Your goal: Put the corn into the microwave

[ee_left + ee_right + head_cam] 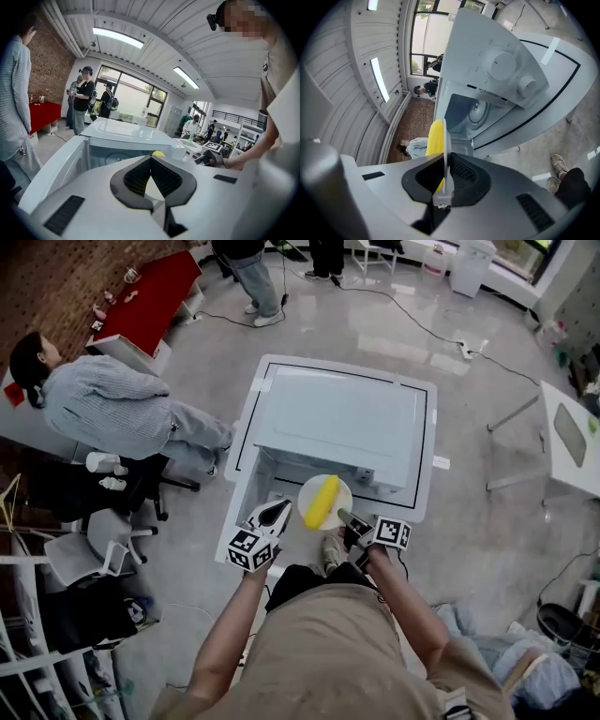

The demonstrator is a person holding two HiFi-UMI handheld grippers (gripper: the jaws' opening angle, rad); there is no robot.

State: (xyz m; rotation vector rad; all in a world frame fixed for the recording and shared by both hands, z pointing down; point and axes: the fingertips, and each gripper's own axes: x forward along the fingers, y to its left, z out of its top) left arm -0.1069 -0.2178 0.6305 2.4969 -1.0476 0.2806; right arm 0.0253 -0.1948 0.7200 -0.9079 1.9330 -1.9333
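A yellow corn cob (321,502) lies on a small white plate (337,489) held just in front of the white microwave (342,418). My right gripper (345,517) is shut on the plate's near rim. In the right gripper view the plate (446,140) stands edge-on between the jaws, with the corn (435,138) on its left side and the microwave's cavity (471,112) standing open beyond. My left gripper (273,515) hangs to the left of the plate, shut on nothing. In the left gripper view its tips (151,157) touch, and the corn (158,153) peeks out just past them.
The microwave stands on a white table (428,486) with a black outline; its door (51,168) hangs open at the left. A person (112,407) sits at the left beside chairs (98,545). A red table (155,287) is far left, another white table (567,437) right.
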